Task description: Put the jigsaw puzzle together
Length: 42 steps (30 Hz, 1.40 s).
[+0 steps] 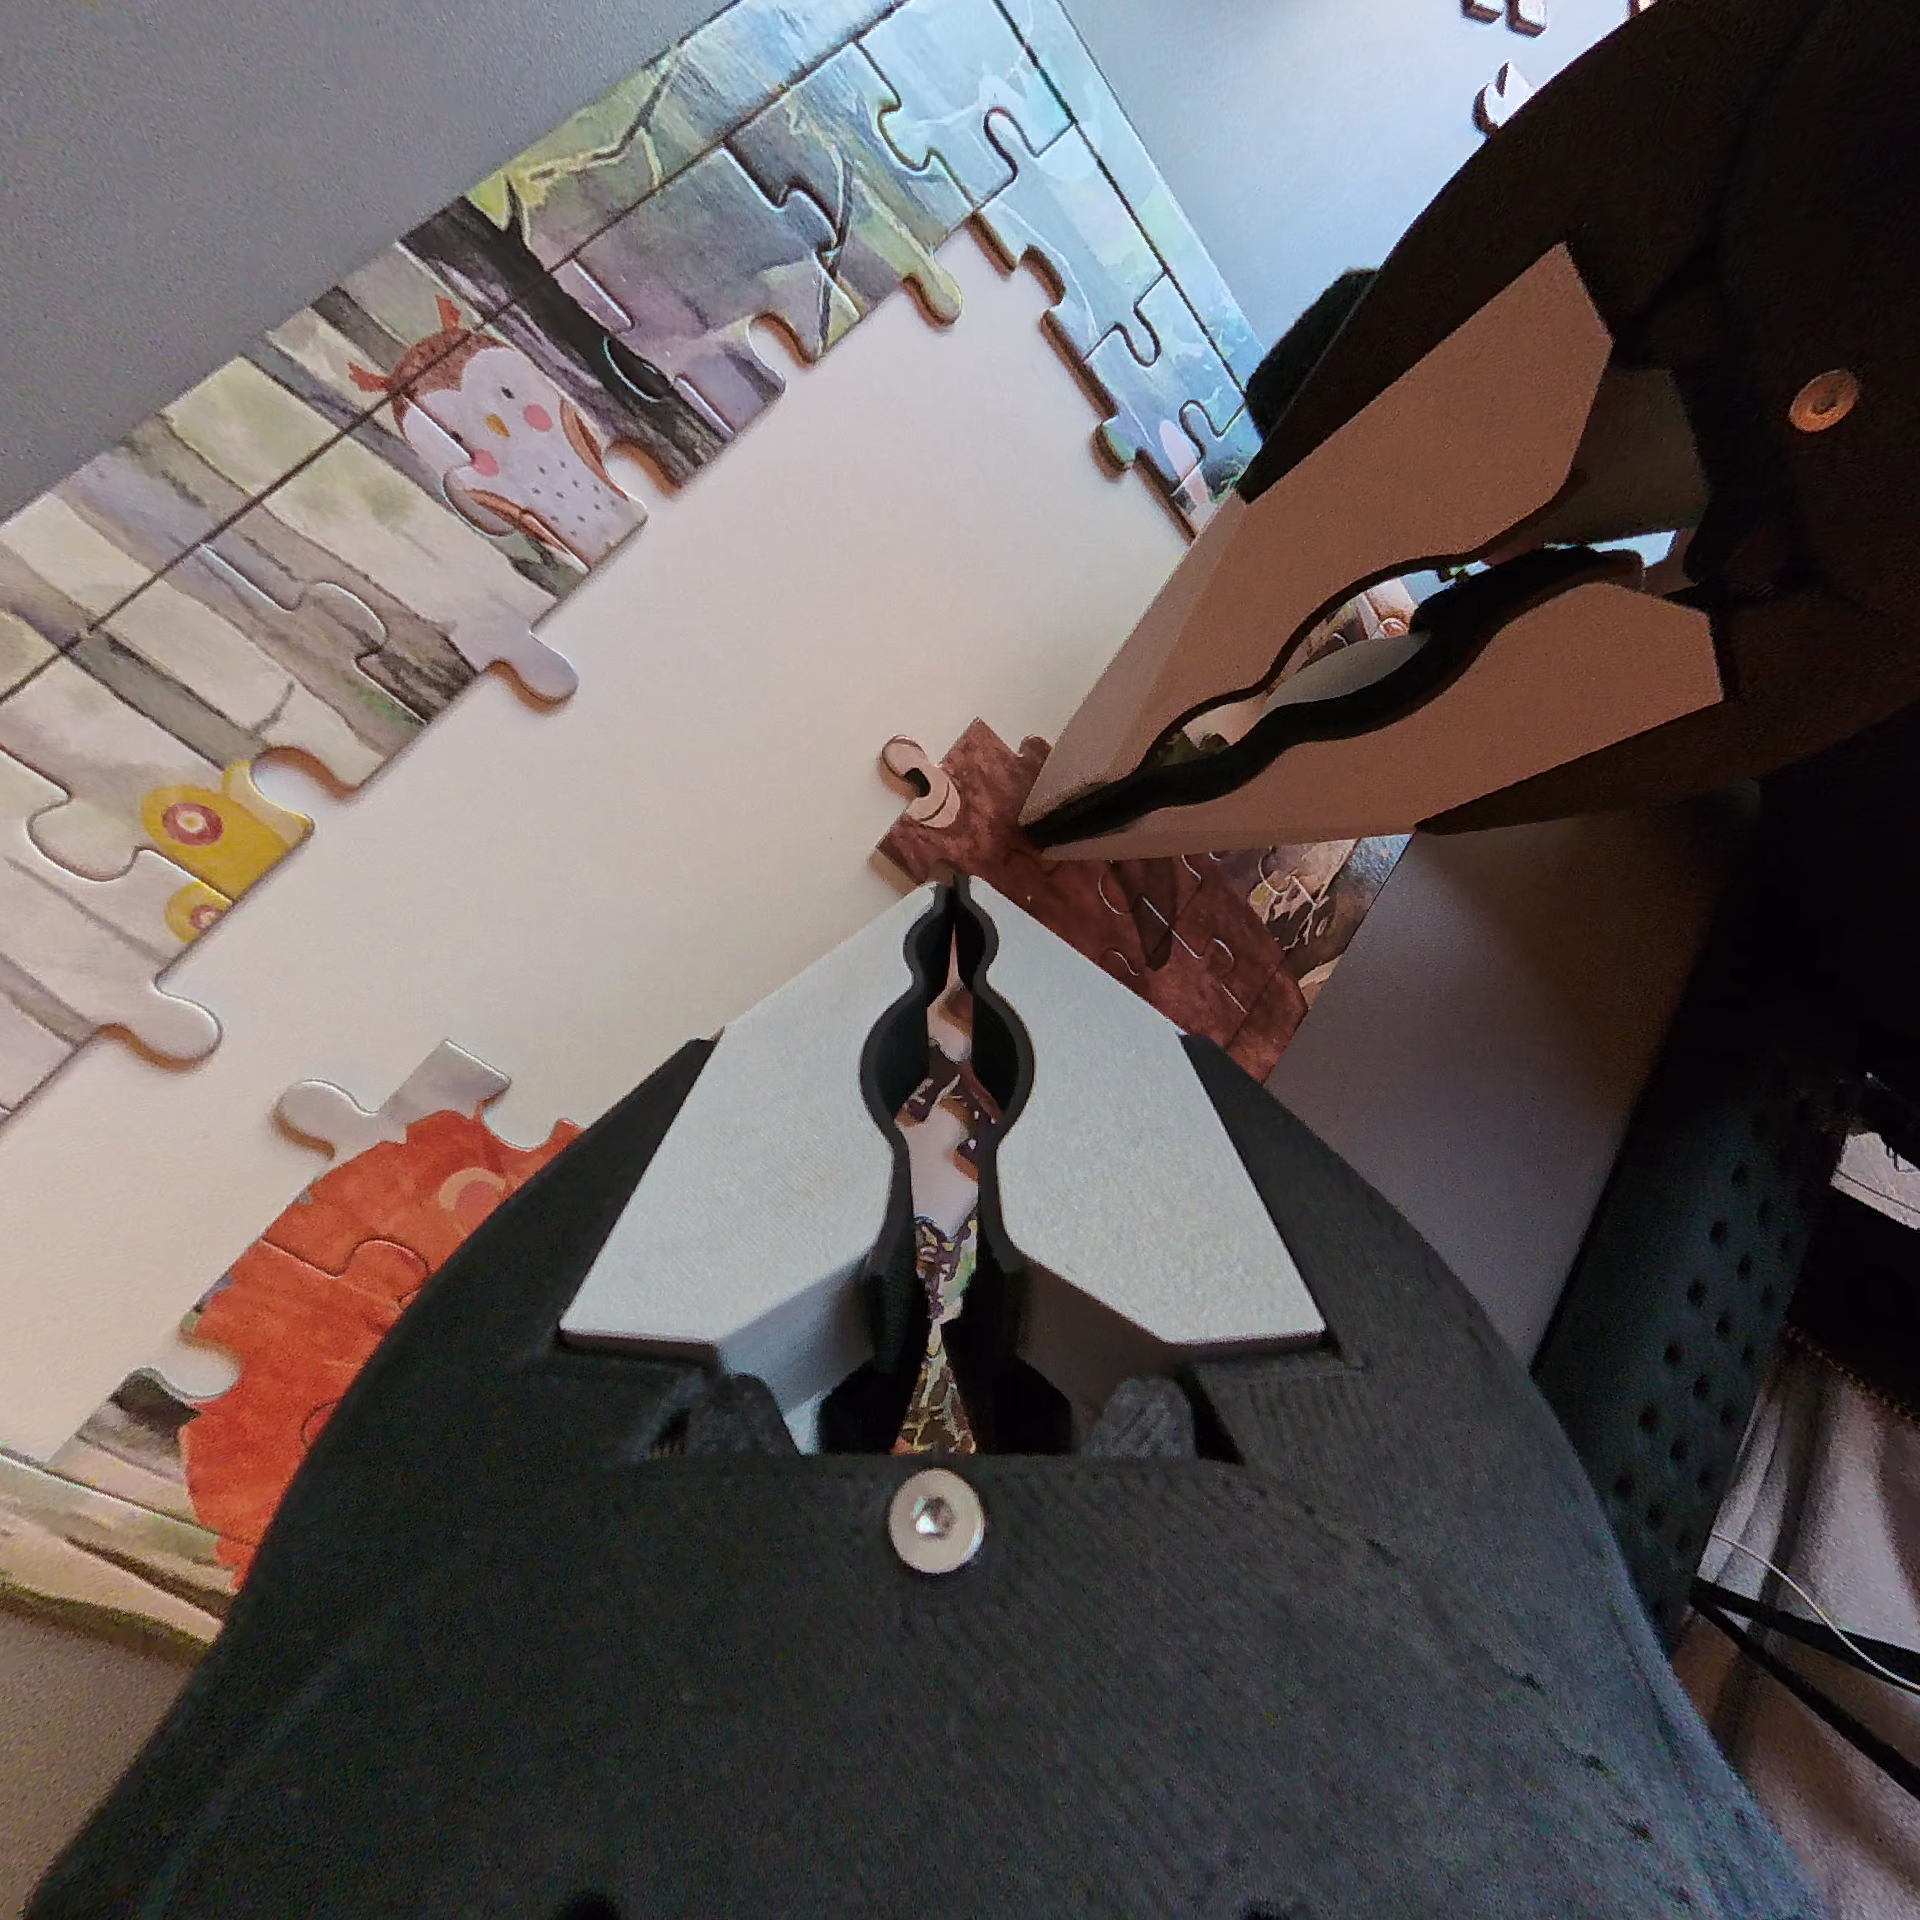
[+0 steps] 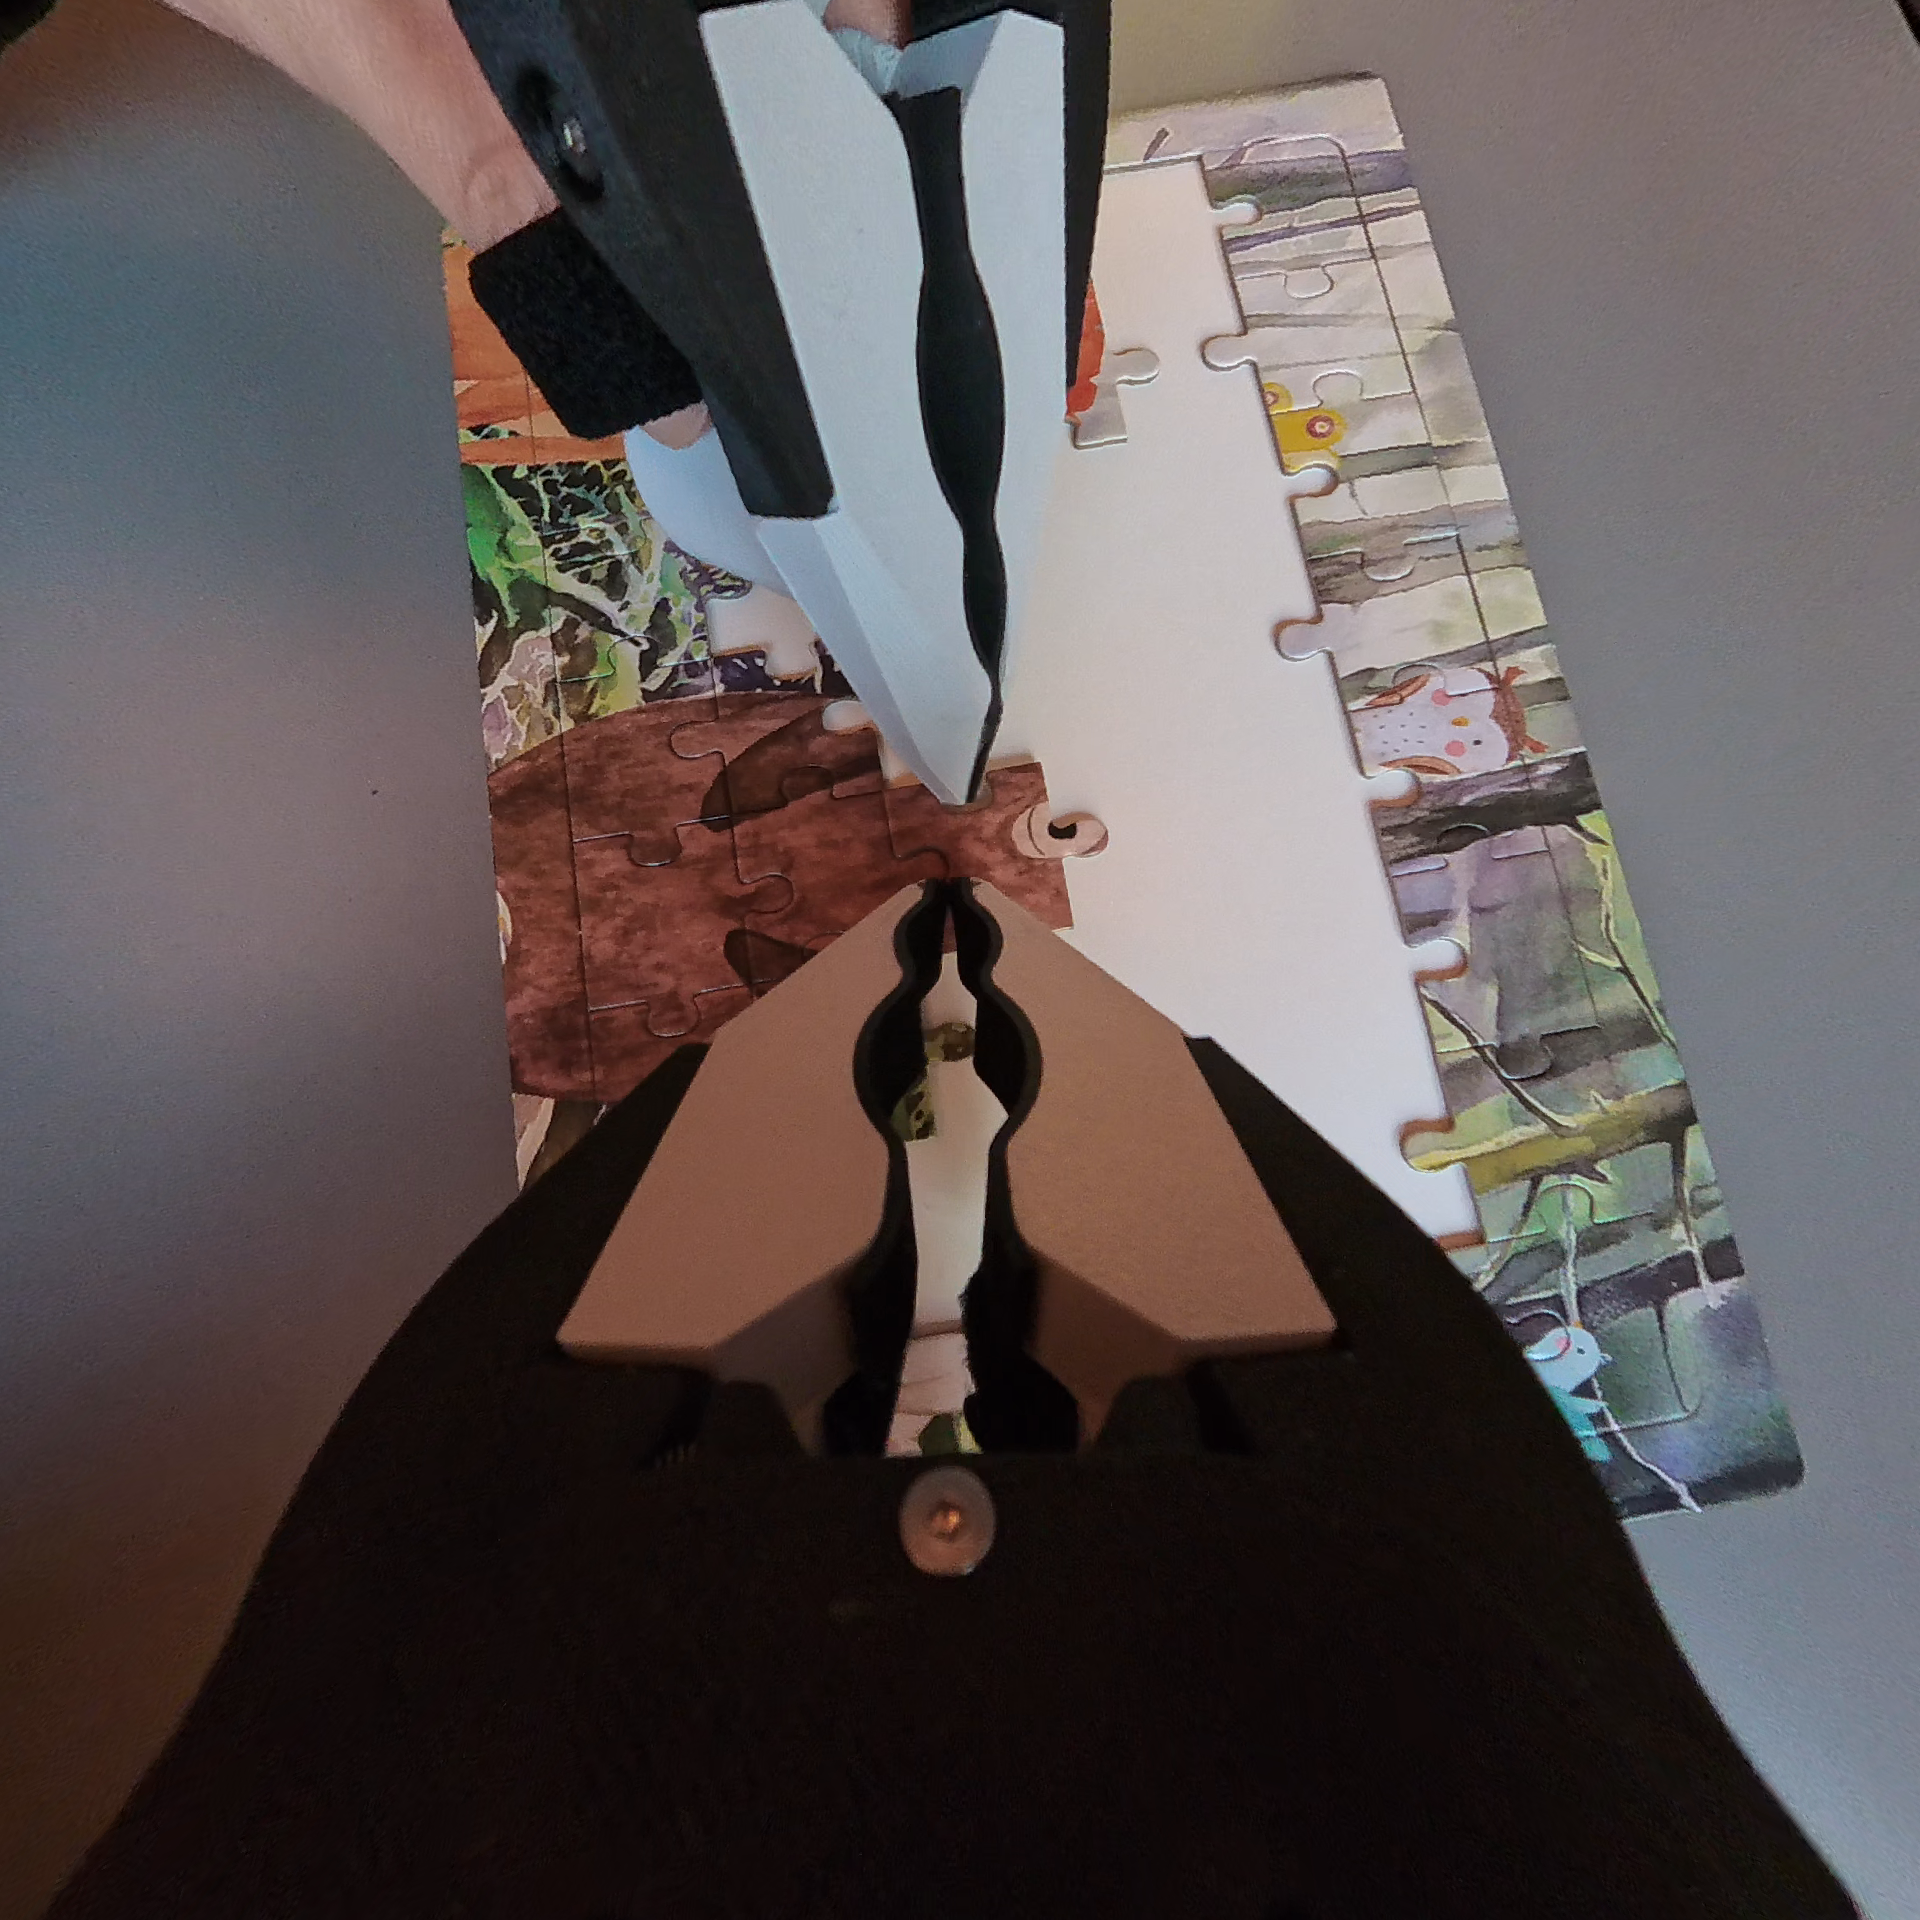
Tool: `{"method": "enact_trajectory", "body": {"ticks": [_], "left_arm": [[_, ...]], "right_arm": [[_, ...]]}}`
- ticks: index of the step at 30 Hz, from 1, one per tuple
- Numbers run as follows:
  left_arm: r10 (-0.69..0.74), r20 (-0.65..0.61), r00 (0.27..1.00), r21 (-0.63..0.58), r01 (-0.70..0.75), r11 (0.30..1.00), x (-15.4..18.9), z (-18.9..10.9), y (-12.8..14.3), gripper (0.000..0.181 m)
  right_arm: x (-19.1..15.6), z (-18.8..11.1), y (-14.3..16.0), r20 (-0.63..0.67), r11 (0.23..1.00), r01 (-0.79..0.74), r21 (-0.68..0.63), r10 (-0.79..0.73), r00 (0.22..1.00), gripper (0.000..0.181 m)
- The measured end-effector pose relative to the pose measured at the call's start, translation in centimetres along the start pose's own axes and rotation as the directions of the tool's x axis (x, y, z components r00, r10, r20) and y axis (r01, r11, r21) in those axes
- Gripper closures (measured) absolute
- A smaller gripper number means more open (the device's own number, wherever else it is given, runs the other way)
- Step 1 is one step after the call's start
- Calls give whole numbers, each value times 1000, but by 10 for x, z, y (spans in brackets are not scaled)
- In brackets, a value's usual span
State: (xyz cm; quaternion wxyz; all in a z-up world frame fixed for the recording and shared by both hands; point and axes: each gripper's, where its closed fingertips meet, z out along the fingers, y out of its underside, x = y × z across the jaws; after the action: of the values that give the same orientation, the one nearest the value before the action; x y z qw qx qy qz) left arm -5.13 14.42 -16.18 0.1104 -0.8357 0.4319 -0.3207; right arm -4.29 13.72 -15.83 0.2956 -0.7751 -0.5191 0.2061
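Observation:
A partly built jigsaw puzzle lies on a white backing board (image 1: 727,727) (image 2: 1195,727), whose middle is bare. A brown piece with an eye (image 1: 961,805) (image 2: 1023,836) sits at the edge of the joined brown section (image 2: 665,894). My left gripper (image 1: 954,883) (image 2: 977,795) is shut, its tips resting on that piece's edge. My right gripper (image 2: 951,888) (image 1: 1034,831) is shut too, tips down on the same piece from the opposite side. Neither holds anything.
A joined border strip with an owl (image 1: 509,436) (image 2: 1444,727) runs along the far side. An orange section (image 1: 343,1299) lies near the left gripper. Loose pieces (image 1: 1501,104) lie on the grey table (image 2: 208,727). A person's forearm (image 2: 416,125) is behind the left gripper. Less than 4 cm separates the two grippers' tips. From the right gripper's tips to the joined brown section (image 2: 665,894) is close to 5 cm.

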Motion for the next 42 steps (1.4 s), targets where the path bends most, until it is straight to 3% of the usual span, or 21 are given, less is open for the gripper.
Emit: {"method": "enact_trajectory", "body": {"ticks": [7, 13, 31, 34, 36, 37, 40, 42], "left_arm": [[60, 36, 998, -21, -59, 998, 1, -1, 2, 181], [35, -60, 998, 25, -33, 999, 16, -6, -5, 181], [107, 10, 994, -36, -107, 994, 11, 4, 4, 181], [79, -2, 997, -39, -79, 996, 11, 3, 4, 181], [73, 10, 997, -22, -73, 997, 8, -3, 0, 181], [69, -2, 998, 34, -69, 997, 11, -10, -9, 181], [53, -54, 997, 233, -39, 972, 25, -44, -42, 181], [85, -13, 996, 333, -76, 940, 28, -68, -57, 181]], "right_arm": [[-1, 0, 1, -10, 999, -30, -11, 30, 1000, 181], [0, 0, 1, -32, 999, -17, -35, 16, 999, 181], [1, 1, 3, -21, 999, -44, -2, 44, 999, 181], [6, -9, 3, -60, 1000, 18, -22, -19, 998, 181], [17, -49, -22, -169, 994, 91, 59, -80, 982, 181], [23, -85, -40, -249, 985, 118, 124, -84, 965, 181], [24, -232, -79, -520, 930, 186, 317, 6, 854, 181], [9, -322, -78, -656, 870, 253, 424, 103, 747, 180]]}}
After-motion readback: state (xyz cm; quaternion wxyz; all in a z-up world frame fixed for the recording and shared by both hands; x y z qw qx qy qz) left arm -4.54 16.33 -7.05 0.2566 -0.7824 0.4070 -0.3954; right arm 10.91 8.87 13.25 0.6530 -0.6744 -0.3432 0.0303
